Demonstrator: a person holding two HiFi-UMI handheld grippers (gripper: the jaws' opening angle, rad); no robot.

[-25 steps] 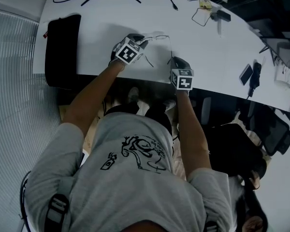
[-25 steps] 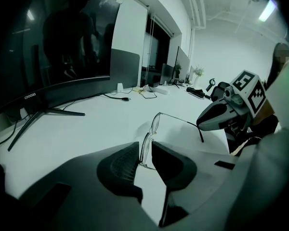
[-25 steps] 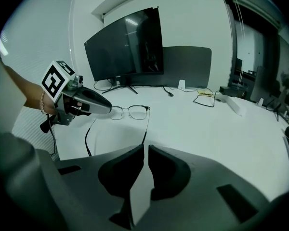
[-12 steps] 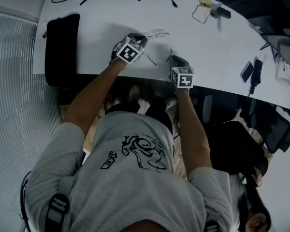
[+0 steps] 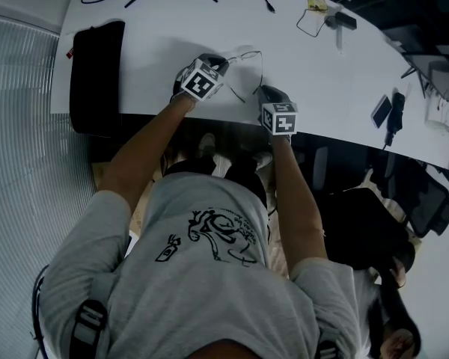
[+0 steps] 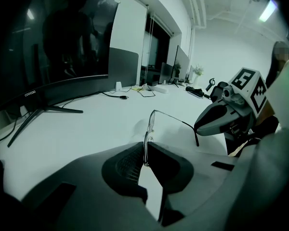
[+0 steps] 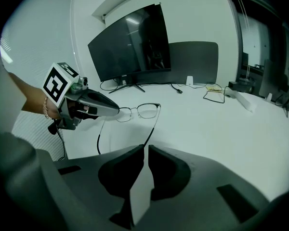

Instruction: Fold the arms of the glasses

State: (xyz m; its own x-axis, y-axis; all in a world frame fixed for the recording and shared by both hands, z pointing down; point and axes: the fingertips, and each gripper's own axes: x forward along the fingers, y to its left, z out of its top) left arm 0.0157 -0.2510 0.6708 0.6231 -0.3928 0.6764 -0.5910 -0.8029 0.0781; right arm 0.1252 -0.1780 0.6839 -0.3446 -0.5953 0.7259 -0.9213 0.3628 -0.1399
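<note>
Left gripper (image 6: 144,150) jaws just closed on glasses (image 6: 151,121) at rim; right gripper (image 7: 145,148) pinches arm (image 7: 153,128) end. Light, fragile wire: fold gently at hinge.

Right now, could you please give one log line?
left gripper just closed on glasses front; right gripper shut on one arm; glasses unfolded

Black flat case (image 5: 97,73) lies on white table (image 5: 157,28), well left of left gripper (image 5: 221,61). Curved monitor (image 7: 130,40) stands beyond both grippers. Small dark device (image 5: 380,114) lies far right of right gripper (image 5: 263,90)
</note>
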